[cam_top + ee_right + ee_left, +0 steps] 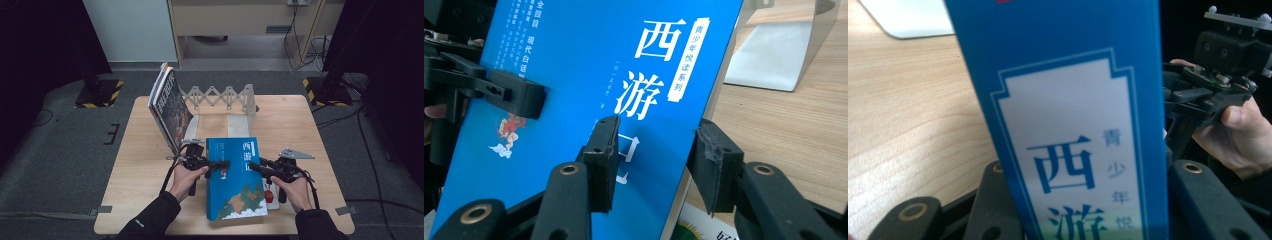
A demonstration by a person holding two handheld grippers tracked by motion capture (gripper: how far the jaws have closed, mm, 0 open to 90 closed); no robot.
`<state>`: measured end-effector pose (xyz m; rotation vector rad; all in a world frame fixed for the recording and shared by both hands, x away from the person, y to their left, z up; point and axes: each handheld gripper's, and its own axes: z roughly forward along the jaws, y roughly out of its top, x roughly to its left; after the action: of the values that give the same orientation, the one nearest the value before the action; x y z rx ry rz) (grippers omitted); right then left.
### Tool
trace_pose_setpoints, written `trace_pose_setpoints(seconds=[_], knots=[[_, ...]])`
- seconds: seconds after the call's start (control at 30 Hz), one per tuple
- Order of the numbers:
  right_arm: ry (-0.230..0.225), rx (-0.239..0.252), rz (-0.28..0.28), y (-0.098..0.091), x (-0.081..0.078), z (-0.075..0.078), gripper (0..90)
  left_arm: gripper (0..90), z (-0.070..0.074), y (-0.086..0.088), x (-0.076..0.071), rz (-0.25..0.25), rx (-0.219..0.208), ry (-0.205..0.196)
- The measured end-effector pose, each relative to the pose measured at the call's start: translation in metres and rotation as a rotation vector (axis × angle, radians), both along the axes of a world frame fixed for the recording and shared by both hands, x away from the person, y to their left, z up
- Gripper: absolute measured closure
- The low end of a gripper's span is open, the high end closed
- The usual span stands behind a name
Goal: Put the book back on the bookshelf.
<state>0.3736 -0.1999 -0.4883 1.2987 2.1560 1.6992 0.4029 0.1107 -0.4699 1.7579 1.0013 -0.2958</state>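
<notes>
A thick blue book with white Chinese title lettering is held cover-up between my two grippers over the near half of the table. My left gripper is shut on its left edge, one jaw on the cover. In the left gripper view the spine is clamped between the jaws of my left gripper. My right gripper is shut on the right edge. In the right gripper view one pad presses the cover and the other sits behind the book. The left gripper shows across the cover.
A dark-covered book leans upright against a wooden accordion rack at the back left. A pale stand base lies behind the blue book. Another white book lies on the wooden table under the blue one's right edge.
</notes>
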Motion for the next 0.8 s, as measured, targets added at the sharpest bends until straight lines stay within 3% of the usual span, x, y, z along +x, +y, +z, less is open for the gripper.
trace_pose_setpoints(seconds=[0.1,0.2,0.47,0.57,0.6,0.67,0.8], knots=[[0.022,-0.009,0.002,0.001,0.001,-0.003,51.1,58.1,-0.001,0.0,-0.001,-0.002,-0.009,0.0],[0.078,-0.007,0.022,0.002,0.0,-0.01,42.2,58.3,-0.002,-0.002,-0.003,-0.008,-0.014,-0.002],[0.146,0.02,0.029,0.004,-0.001,-0.016,36.8,59.1,-0.001,-0.003,-0.005,-0.006,-0.035,0.015],[0.115,0.046,0.009,0.002,0.001,-0.009,40.4,60.0,0.005,-0.002,-0.005,-0.001,-0.072,-0.013],[0.099,0.046,0.011,0.001,0.001,-0.007,40.7,60.1,0.01,-0.003,-0.006,-0.005,-0.087,-0.045],[0.058,0.055,0.004,0.0,0.0,-0.001,41.7,59.8,0.014,-0.005,-0.006,-0.007,-0.104,-0.067],[0.039,0.043,0.01,-0.001,-0.001,0.0,42.6,58.2,0.015,-0.008,-0.004,-0.031,-0.089,-0.059]])
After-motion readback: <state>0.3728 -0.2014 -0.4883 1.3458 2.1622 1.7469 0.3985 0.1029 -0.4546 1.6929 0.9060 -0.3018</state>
